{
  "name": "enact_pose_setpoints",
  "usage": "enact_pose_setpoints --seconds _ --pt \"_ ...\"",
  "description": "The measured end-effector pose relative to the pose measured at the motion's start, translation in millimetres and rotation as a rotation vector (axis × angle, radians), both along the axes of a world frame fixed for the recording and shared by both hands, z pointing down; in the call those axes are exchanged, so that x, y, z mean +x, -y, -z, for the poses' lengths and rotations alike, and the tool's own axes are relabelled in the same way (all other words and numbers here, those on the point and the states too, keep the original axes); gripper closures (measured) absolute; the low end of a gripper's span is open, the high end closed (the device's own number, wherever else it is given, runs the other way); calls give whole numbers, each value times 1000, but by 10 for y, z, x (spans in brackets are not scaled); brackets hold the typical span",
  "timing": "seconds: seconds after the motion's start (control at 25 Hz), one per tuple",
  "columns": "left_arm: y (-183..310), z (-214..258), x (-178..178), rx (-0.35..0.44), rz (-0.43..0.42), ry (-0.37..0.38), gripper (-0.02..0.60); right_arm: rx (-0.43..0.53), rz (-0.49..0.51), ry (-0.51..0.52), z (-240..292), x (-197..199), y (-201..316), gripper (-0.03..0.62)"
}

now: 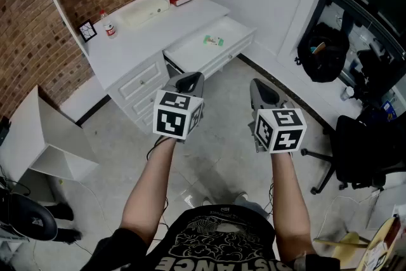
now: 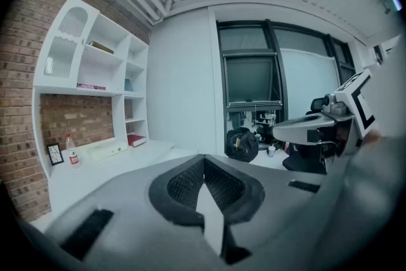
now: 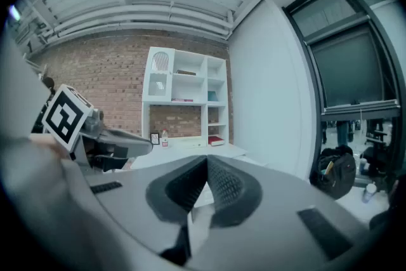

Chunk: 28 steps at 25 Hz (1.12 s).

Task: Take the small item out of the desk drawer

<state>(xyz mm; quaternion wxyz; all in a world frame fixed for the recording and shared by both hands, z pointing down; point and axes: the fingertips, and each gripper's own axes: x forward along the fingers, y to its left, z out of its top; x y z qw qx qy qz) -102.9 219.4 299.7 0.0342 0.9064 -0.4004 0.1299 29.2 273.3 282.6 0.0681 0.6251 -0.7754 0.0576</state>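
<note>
Both grippers hang side by side above the floor, near the person and well short of the white desk (image 1: pixel 136 32). The left gripper (image 1: pixel 189 78) and right gripper (image 1: pixel 261 87) each have their jaws pressed together on nothing. The small green item (image 1: pixel 213 40) lies in the open desk drawer (image 1: pixel 190 51), far right of the desk.

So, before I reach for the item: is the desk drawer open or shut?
Open. The drawer is pulled out from the desk, and the small green item lies exposed inside it.
</note>
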Motion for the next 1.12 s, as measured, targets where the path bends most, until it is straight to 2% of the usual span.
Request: enact_pose_setpoints --seconds 0.44,0.64,0.96,1.12 --pt "162 -93 239 2 -6 18 578 -12 -26 32 -136 245 147 588" --pt "340 -92 415 1 7 15 578 -11 -13 44 -170 433 328 557" --pt "890 -177 776 -4 65 25 578 -1 36 64 -252 865 900 503" --pt "1244 -208 987 -11 123 22 578 -16 86 70 -310 1167 1258 471"
